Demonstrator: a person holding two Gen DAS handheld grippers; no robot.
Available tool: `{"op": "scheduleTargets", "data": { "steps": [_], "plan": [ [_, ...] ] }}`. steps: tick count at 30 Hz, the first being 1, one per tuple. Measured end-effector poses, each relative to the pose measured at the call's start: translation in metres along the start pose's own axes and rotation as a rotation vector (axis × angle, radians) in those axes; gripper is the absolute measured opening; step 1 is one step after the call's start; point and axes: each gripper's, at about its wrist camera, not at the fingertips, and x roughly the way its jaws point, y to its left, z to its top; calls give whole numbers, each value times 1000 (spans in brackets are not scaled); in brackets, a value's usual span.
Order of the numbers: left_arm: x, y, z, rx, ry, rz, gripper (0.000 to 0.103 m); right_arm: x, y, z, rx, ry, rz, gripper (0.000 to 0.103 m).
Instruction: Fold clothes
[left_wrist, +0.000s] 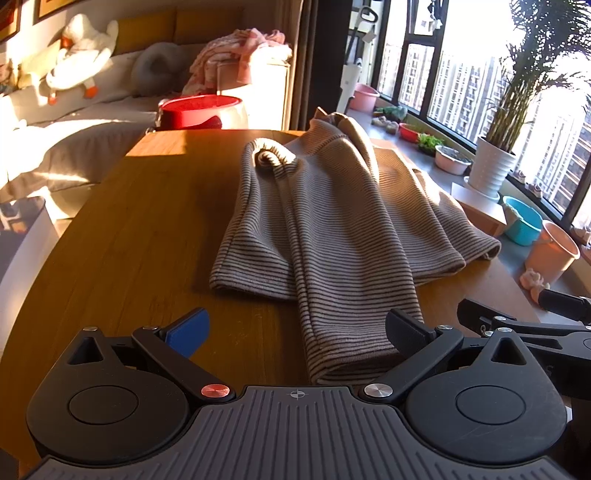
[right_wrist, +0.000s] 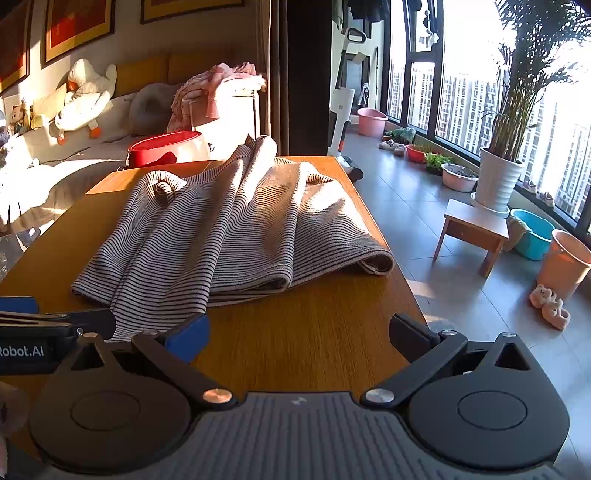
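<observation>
A brown striped sweater (left_wrist: 332, 221) lies partly folded on the wooden table (left_wrist: 129, 258), its sleeves laid over the body and one sleeve reaching toward me. My left gripper (left_wrist: 297, 332) is open, its fingers either side of that sleeve's cuff (left_wrist: 351, 354) at the near edge. In the right wrist view the sweater (right_wrist: 221, 229) covers the table's (right_wrist: 314, 332) far half. My right gripper (right_wrist: 299, 332) is open and empty over bare wood, just right of the cuff. The left gripper's tip (right_wrist: 55, 325) shows at the left edge.
A red and white tub (left_wrist: 201, 110) stands past the table's far end, with a sofa (left_wrist: 74, 122) and toy goose behind. On the floor to the right are a small stool (right_wrist: 472, 229), a potted plant (right_wrist: 498, 181) and plastic basins (right_wrist: 532, 232).
</observation>
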Motion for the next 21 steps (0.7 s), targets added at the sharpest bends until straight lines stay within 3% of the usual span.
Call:
{"op": "scheduleTargets", "data": {
  "steps": [21],
  "plan": [
    [-1, 13, 0, -32, 42, 18, 103, 2, 2, 0, -3, 20, 6, 103]
  ]
}}
